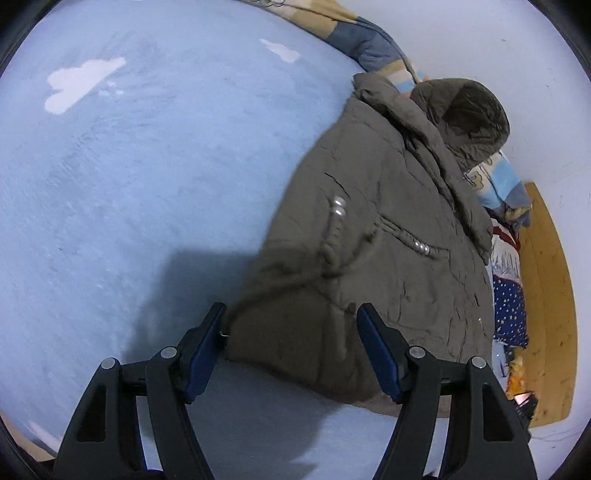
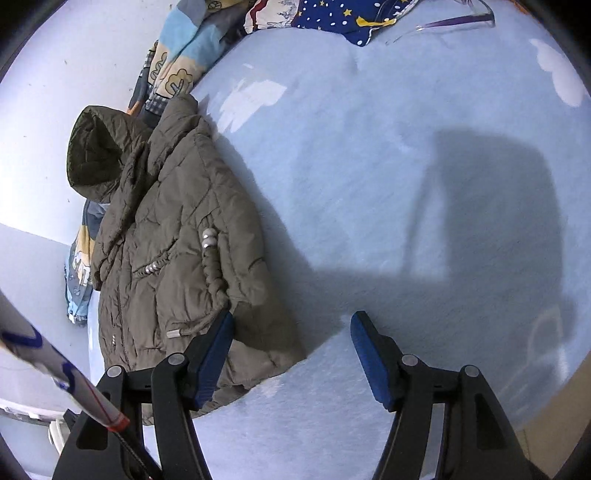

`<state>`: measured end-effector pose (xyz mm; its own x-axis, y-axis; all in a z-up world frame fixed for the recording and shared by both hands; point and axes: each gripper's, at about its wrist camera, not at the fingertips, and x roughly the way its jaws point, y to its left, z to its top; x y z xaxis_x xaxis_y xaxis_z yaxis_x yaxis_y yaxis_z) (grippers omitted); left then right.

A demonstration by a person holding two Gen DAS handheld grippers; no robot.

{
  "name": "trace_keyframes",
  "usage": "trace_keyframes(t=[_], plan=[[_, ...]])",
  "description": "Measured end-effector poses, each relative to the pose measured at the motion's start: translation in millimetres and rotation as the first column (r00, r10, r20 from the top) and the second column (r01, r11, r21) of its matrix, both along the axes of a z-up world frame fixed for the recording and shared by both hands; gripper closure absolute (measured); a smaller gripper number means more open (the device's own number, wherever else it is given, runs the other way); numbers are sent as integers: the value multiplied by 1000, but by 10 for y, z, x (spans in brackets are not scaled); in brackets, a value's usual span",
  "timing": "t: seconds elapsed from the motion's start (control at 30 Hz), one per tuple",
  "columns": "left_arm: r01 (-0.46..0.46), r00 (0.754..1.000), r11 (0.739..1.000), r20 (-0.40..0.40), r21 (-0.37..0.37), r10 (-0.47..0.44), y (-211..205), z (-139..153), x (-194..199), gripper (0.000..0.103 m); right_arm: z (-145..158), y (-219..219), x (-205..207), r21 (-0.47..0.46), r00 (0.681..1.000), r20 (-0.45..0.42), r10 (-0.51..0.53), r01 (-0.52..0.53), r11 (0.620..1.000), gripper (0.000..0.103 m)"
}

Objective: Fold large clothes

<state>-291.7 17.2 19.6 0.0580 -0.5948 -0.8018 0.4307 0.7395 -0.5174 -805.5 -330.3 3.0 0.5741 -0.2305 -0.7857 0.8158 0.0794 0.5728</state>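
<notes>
An olive-brown hooded padded jacket (image 1: 376,240) lies folded lengthwise on the light blue bed sheet (image 1: 147,166), hood toward the wall. My left gripper (image 1: 291,314) is open and empty, its jaws just above the jacket's lower hem. In the right wrist view the jacket (image 2: 177,251) lies at the left with its drawcords on top. My right gripper (image 2: 291,321) is open and empty; its left finger (image 2: 216,350) hangs over the jacket's hem corner, its right finger over bare sheet.
A patterned quilt (image 2: 177,62) and a dark blue starry cloth (image 2: 343,18) are bunched along the wall and bed head. A wooden bed frame (image 1: 550,295) edges the mattress. A clear hanger (image 2: 454,22) lies on the sheet.
</notes>
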Motion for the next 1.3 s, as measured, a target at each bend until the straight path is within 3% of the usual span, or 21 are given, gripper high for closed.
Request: trace_keyframes(t=[0.13, 0.2, 0.27, 0.3, 0.33, 0.4, 0.47, 0.57, 0.63, 0.87, 1.3], plan=[[-10, 1000, 999, -14, -49, 10, -64, -35, -45, 33, -46, 38, 98, 8, 999, 39, -4, 3, 1000, 32], [20, 1000, 996, -18, -81, -21, -163, -48, -71, 33, -70, 56, 230, 3, 996, 91, 14, -14, 1000, 42], [38, 999, 996, 25, -75, -36, -267, -36, -98, 33, -88, 69, 370, -10, 992, 126, 32, -31, 999, 62], [41, 998, 997, 53, -61, -38, -301, -25, -110, 44, -77, 81, 425, -30, 990, 133, 39, -36, 999, 69], [39, 995, 999, 89, -31, -36, -335, -15, -122, 62, -48, 95, 489, -57, 992, 118, 52, -46, 997, 79], [39, 992, 999, 117, -11, -38, -363, -7, -137, 74, 41, 134, 612, -118, 996, 30, 82, -78, 990, 84], [56, 984, 998, 168, 9, -57, -401, 53, -196, 78, 151, 192, 701, -181, 992, -60, 110, -119, 976, 88], [82, 961, 996, 261, 38, -89, -433, 181, -313, 80, 301, 296, 800, -271, 974, -179, 138, -183, 945, 89], [96, 944, 995, 313, 39, -104, -426, 293, -397, 81, 399, 366, 795, -320, 969, -207, 135, -198, 927, 90], [126, 917, 992, 380, 21, -125, -257, 560, -569, 82, 721, 613, 799, -473, 945, -308, 106, -249, 845, 92], [116, 916, 991, 380, 65, -132, 150, 568, -826, 78, 767, 953, 267, -402, 979, -181, 94, -161, 902, 91]])
